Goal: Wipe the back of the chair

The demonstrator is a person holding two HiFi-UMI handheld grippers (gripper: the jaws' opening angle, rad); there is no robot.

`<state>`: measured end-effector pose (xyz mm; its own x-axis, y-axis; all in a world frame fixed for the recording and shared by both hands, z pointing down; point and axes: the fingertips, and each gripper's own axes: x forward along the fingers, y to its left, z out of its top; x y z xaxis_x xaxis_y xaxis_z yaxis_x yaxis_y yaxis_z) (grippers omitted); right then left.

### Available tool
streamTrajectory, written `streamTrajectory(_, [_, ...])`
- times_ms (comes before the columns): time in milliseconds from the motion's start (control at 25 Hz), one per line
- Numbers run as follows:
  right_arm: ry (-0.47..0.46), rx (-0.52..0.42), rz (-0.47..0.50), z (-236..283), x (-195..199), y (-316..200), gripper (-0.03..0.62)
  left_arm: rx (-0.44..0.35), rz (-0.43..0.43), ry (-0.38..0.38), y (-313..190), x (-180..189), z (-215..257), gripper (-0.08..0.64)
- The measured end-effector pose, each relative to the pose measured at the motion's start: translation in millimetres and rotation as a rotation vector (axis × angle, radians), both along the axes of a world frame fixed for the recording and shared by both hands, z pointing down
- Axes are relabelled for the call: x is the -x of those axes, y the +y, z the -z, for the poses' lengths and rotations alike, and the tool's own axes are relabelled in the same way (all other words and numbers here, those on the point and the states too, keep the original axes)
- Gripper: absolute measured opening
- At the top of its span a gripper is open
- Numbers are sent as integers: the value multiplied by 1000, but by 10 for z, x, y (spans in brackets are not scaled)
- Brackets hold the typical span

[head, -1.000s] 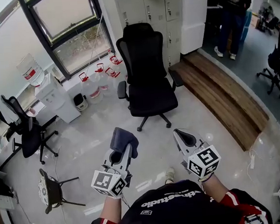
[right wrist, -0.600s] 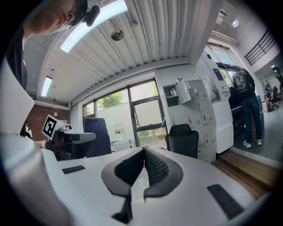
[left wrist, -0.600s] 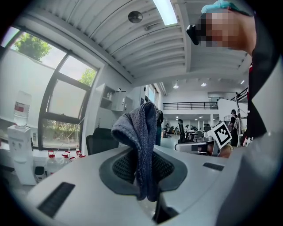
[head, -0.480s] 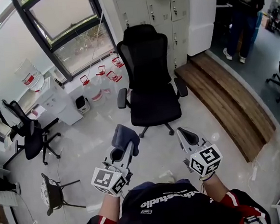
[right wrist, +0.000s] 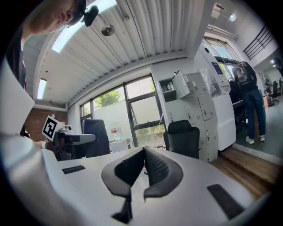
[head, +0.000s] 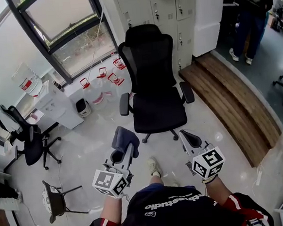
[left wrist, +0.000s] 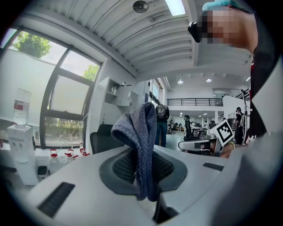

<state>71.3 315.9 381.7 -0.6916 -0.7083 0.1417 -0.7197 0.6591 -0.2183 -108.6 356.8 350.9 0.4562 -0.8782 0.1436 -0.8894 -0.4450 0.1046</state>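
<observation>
Your left gripper (head: pixel 123 151) clamps the grey cloth (head: pixel 125 137), your right gripper (head: pixel 188 137) is closed and empty — step nearer to the chair (head: pixel 152 92) and press the cloth flat on its backrest.

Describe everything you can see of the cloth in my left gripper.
The cloth is dark grey-blue, with a coarse knitted or terry look. It is bunched and folded over, pinched between the jaws of the left gripper, with most of it sticking out past their tips in a rounded hump. It is held in the air in front of the person, short of the black office chair, and touches nothing but the jaws.
</observation>
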Motion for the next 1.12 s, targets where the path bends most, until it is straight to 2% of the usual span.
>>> streamTrajectory(120, [22,0,-4,-13,127,-328,-3,-6,-3,17,-383,167,-52,57])
streamTrajectory(240, [1,-1,-14,54,335,-804,-3,-19,-17,14,-861,391,-36,57])
streamTrajectory(640, [33,-64,-16,399,1320,-2240,-3,-60,-29,17,-2278,1286,238,57])
streamTrajectory(880, [67,-86,-51,409,1676,-2735,-3,-63,-53,33,-2860,1682,217,57])
streamTrajectory(1120, [103,-65,-78,330,1727,-3025,-3,-42,-70,54,-3207,1822,98,57])
